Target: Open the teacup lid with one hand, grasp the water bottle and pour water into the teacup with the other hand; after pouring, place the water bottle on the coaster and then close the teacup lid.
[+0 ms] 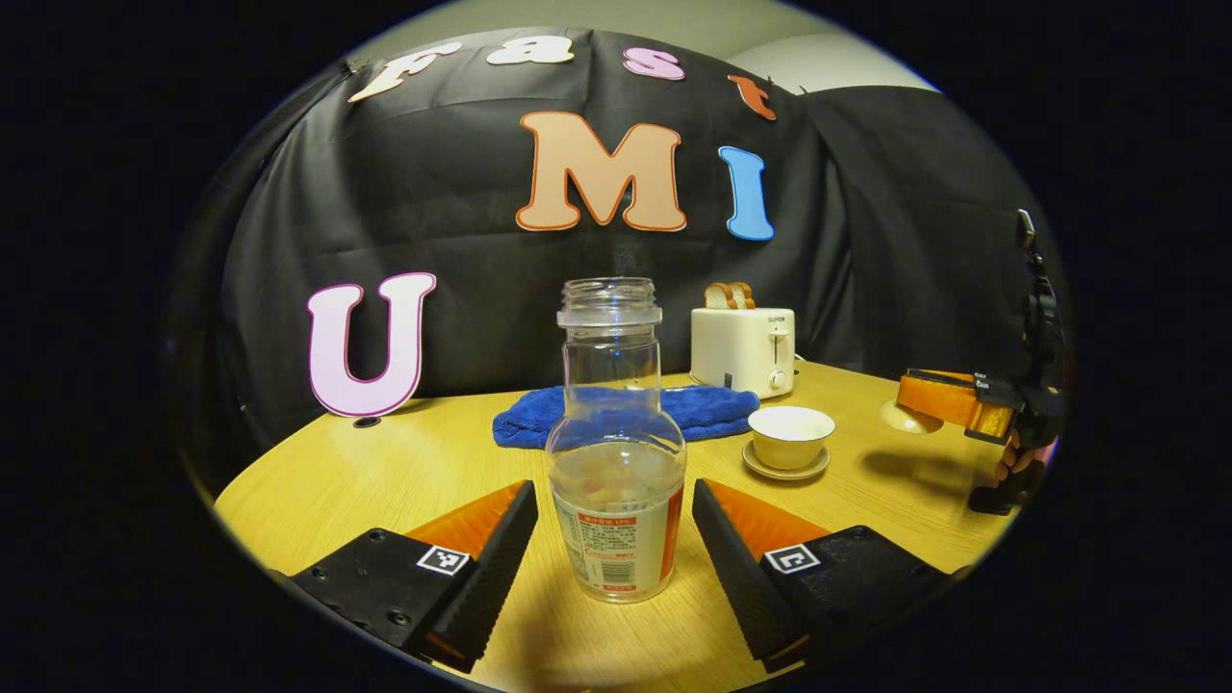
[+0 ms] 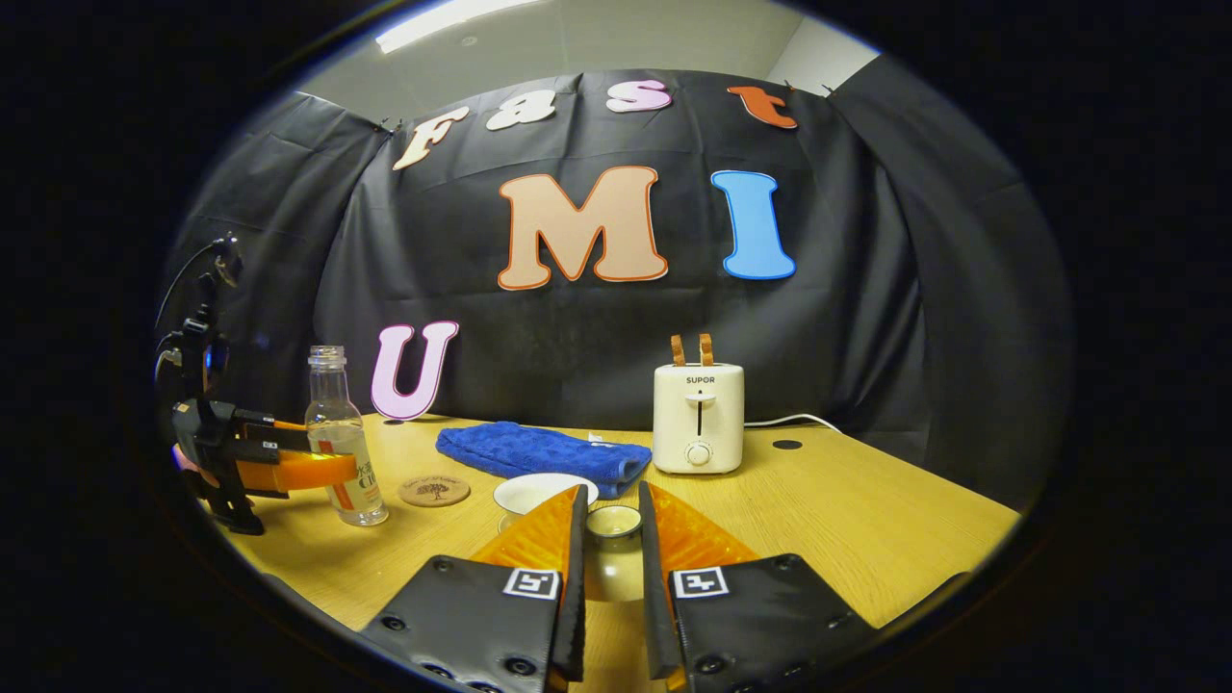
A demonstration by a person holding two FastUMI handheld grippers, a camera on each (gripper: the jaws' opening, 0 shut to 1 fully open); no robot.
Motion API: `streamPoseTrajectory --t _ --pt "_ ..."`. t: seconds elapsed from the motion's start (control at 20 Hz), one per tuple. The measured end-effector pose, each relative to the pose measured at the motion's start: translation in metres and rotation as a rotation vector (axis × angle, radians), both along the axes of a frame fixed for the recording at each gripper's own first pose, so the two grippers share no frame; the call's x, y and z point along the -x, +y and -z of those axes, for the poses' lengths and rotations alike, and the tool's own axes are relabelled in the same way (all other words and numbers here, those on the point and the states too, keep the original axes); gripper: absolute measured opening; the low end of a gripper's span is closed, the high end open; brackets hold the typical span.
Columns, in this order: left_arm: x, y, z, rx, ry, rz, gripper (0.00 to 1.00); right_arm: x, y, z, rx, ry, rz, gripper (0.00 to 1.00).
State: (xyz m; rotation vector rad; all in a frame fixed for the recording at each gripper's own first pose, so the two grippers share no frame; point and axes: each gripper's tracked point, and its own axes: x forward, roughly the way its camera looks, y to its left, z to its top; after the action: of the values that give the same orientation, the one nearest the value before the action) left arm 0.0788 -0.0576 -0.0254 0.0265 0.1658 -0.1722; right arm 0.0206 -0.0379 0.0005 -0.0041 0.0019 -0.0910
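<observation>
Lower centre, the left gripper (image 1: 616,539) brackets the water bottle (image 1: 616,452) with fingers wide — close squarely below the shoulder — while the right gripper (image 2: 612,558) pinches the teacup lid (image 2: 613,522).

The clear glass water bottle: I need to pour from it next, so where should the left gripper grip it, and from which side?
Grip the upright clear glass water bottle across its wide labelled belly, level from the near side; the left gripper already straddles it.

Blue towel (image 1: 626,412); cream toaster (image 1: 743,350); clear bottle (image 1: 616,452), orange-white label; white teacup (image 1: 791,435); pale wood bench (image 1: 385,481); brown coaster (image 2: 434,491).
</observation>
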Motion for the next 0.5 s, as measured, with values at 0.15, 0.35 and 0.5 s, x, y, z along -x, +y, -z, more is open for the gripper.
streamPoseTrajectory --t 0.15,0.35,0.5 --pt "-0.006 -0.004 0.008 -0.009 0.032 0.01 0.93 0.002 0.0 0.0 0.0 0.002 -0.01 0.29" --pt "-0.013 -0.006 0.013 -0.039 0.069 0.008 0.75 0.007 -0.007 0.0 -0.002 0.002 -0.012 0.28" --pt "-0.015 -0.004 0.013 -0.05 0.068 -0.017 0.72 0.007 -0.011 0.0 -0.002 0.004 -0.002 0.28"
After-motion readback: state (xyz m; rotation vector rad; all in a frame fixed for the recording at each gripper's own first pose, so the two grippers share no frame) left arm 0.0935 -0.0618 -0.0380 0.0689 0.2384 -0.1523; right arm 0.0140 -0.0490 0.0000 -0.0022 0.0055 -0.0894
